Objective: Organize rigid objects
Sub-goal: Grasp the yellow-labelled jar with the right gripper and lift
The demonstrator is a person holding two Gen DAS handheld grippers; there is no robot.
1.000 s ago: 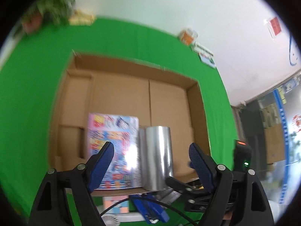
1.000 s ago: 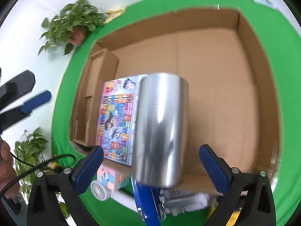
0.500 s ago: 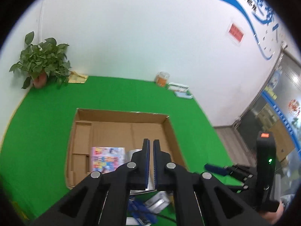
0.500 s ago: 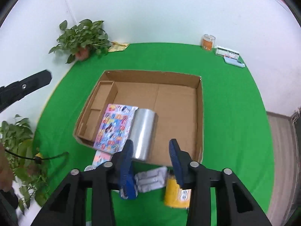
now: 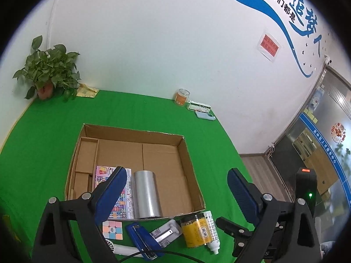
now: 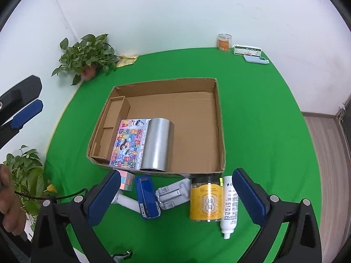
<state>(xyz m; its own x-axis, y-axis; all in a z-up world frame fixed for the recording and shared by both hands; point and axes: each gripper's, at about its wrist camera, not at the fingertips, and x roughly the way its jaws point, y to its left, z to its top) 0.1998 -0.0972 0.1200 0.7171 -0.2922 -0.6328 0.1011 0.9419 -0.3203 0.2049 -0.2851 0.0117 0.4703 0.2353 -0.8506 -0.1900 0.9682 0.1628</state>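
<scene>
An open cardboard box (image 6: 220,131) (image 5: 190,166) lies on the green cloth. Inside it a silver can (image 6: 156,145) (image 5: 145,196) lies on its side next to a colourful flat box (image 6: 129,142) (image 5: 125,199). In front of the box lie a pastel cube (image 6: 126,180) (image 5: 113,230), a white handheld fan (image 6: 126,201), a blue stapler (image 6: 147,199) (image 5: 143,239), a grey metal piece (image 6: 173,194) (image 5: 165,233), a yellow jar (image 6: 206,199) (image 5: 196,230) and a white bottle (image 6: 229,206) (image 5: 212,230). My left gripper (image 5: 175,189) and right gripper (image 6: 175,197) are open, empty, raised above these items.
A potted plant (image 6: 87,59) stands at the back left corner, another plant (image 6: 24,175) at the left edge. An orange jar (image 6: 224,42), a white carton (image 6: 248,50) and a blue case (image 6: 256,59) sit by the back wall. A cable (image 6: 54,195) runs at front left.
Both grippers pulled back and up from the box, leaving the silver can lying inside it. Both closed half a second ago and have now opened wide.
</scene>
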